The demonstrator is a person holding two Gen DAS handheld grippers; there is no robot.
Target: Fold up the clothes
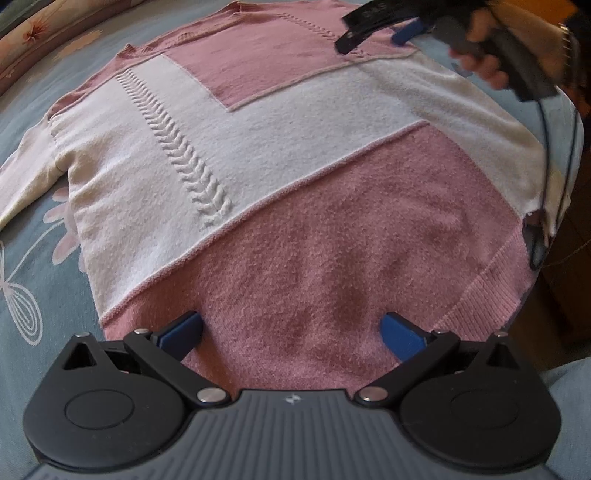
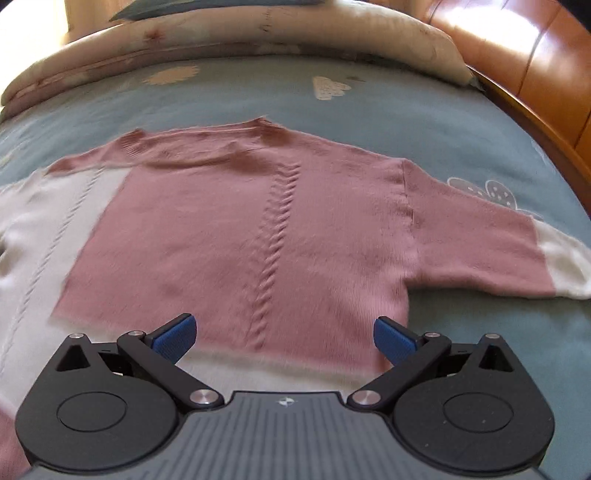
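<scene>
A pink-and-white sweater (image 1: pixel 280 155) is seen spread flat, face up, on a blue bedsheet (image 2: pixel 369 110), with no fold yet made. In the foreground of the left wrist view, the left gripper (image 1: pixel 291 332) is held low over the pink hem panel, its blue pads spread wide and nothing between them. Beyond it, at the far right of that view, the right gripper (image 1: pixel 373 33) is seen over the pink shoulder area; in its own view the right gripper (image 2: pixel 284 334) is likewise shown wide apart and empty, above the boundary of the white band and the pink chest panel.

The right sleeve (image 2: pixel 498 251) is seen stretched outward across the sheet (its white cuff end reaching the frame's edge), while the left sleeve (image 1: pixel 26 177) lies out to the other side. A quilt (image 2: pixel 236 40) and a wooden bed frame (image 2: pixel 524 59) are seen farthest back.

A sleeve fold is judged the likely first step. It would be done best if one layer of knit near the cuff were pinched, the sleeve carried flat across the chest, and the hem kept pinned by the other gripper so the soft knit is not dragged or bunched. The right wrist view is blurred, so fine detail is not claimed.
</scene>
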